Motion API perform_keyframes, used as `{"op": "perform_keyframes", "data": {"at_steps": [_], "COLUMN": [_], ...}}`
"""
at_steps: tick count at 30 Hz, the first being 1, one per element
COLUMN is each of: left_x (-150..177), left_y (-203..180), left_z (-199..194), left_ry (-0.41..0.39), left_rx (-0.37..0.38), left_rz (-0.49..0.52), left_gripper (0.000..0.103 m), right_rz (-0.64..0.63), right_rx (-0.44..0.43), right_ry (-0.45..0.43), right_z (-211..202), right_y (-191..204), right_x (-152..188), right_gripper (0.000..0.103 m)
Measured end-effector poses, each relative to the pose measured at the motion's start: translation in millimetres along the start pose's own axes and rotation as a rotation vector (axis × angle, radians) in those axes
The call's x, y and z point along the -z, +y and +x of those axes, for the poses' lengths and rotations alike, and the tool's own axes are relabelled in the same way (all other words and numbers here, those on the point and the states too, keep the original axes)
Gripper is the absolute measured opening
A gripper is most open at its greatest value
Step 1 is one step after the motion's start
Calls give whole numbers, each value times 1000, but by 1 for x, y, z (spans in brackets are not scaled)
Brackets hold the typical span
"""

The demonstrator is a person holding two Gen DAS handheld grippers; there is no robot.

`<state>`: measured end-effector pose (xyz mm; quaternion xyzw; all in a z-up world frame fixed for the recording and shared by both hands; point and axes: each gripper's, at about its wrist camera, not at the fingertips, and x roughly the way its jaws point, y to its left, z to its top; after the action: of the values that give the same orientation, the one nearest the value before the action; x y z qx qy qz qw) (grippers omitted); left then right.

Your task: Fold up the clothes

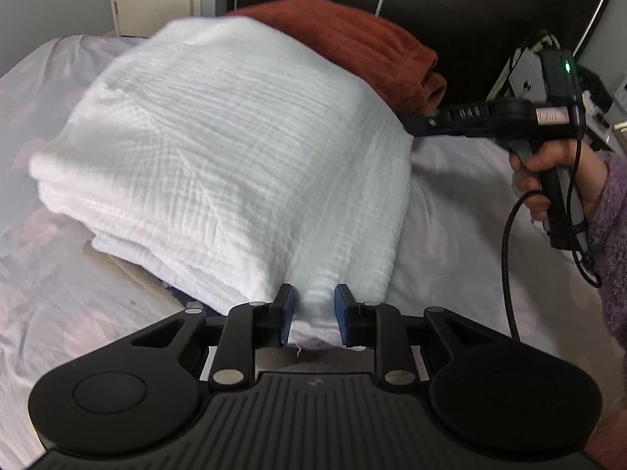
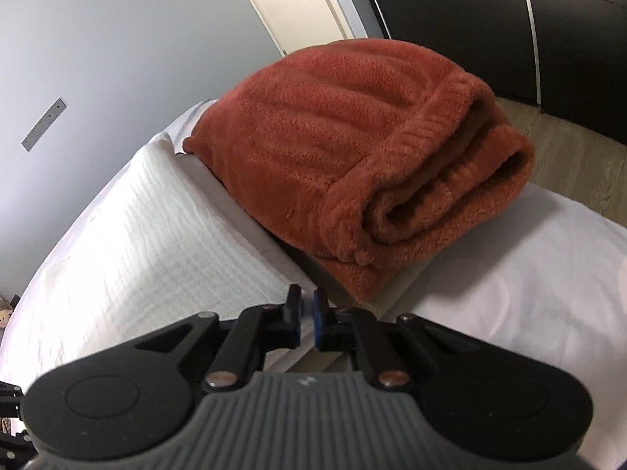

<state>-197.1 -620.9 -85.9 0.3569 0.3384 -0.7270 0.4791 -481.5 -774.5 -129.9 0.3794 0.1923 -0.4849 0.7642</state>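
A white crinkled garment (image 1: 219, 149) lies folded in several layers on the bed, its top layer bulging upward. My left gripper (image 1: 314, 313) is at its near edge, shut on a thick fold that fills the gap between the blue pads. At the garment's far right edge, my right gripper (image 1: 409, 123) is held by a hand (image 1: 548, 172). In the right wrist view, the right gripper (image 2: 307, 307) has its jaws almost together, pinching a thin edge of the white garment (image 2: 137, 243). A folded rust-orange fleece (image 2: 352, 149) lies just beyond, also visible behind the white garment as the fleece (image 1: 352, 39).
The bed sheet (image 1: 58, 293) is pale with faint pink blotches and spreads around the clothes. A purple fuzzy sleeve (image 1: 611, 235) and a black cable hang at the right. A dark wardrobe (image 1: 470, 8) stands behind the bed. Wooden floor (image 2: 568, 149) shows past the bed's edge.
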Motion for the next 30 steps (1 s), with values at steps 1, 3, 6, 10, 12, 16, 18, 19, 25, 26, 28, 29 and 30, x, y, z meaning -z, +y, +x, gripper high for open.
{"op": "perform_keyframes", "data": {"at_steps": [1, 3, 6, 10, 12, 16, 18, 19, 25, 26, 28, 29, 30], "left_x": [2, 4, 8, 11, 14, 16, 18, 20, 29, 31, 37, 41, 46], "left_y": [2, 8, 17, 24, 24, 20, 16, 13, -1, -4, -8, -9, -9], "left_z": [-7, -21, -45, -77, -94, -122, -135, -142, -161, -160, -157, -156, -155], "left_ry": [-16, -57, -132, -267, -354, -475, -523, -548, -578, -569, -559, -551, -544], "left_rx": [4, 7, -14, -74, -123, -222, -268, -287, -435, -463, -471, -454, -436], "left_rz": [-13, -48, -101, -176, -205, -218, -221, -218, -238, -243, -244, -246, -248], "left_gripper": [22, 22, 27, 39, 46, 54, 64, 71, 77, 77, 77, 77, 77], "right_rz": [-22, -48, -53, -85, -108, -141, -156, -163, -191, -188, -186, -188, -189], "right_rx": [41, 79, 62, 48, 41, 18, 6, 11, 48, 59, 70, 77, 86], "right_ry": [-5, -21, -52, -99, -140, -241, -293, -312, -343, -334, -312, -298, -286], "right_z": [-5, -19, -43, -86, -109, -147, -163, -170, -193, -194, -194, -192, -190], "right_y": [3, 8, 17, 46, 67, 113, 137, 148, 195, 200, 207, 210, 211], "right_x": [0, 0, 4, 10, 14, 20, 23, 26, 58, 64, 76, 81, 87], "right_gripper": [12, 14, 22, 36, 45, 80, 83, 85, 93, 93, 93, 93, 93]}}
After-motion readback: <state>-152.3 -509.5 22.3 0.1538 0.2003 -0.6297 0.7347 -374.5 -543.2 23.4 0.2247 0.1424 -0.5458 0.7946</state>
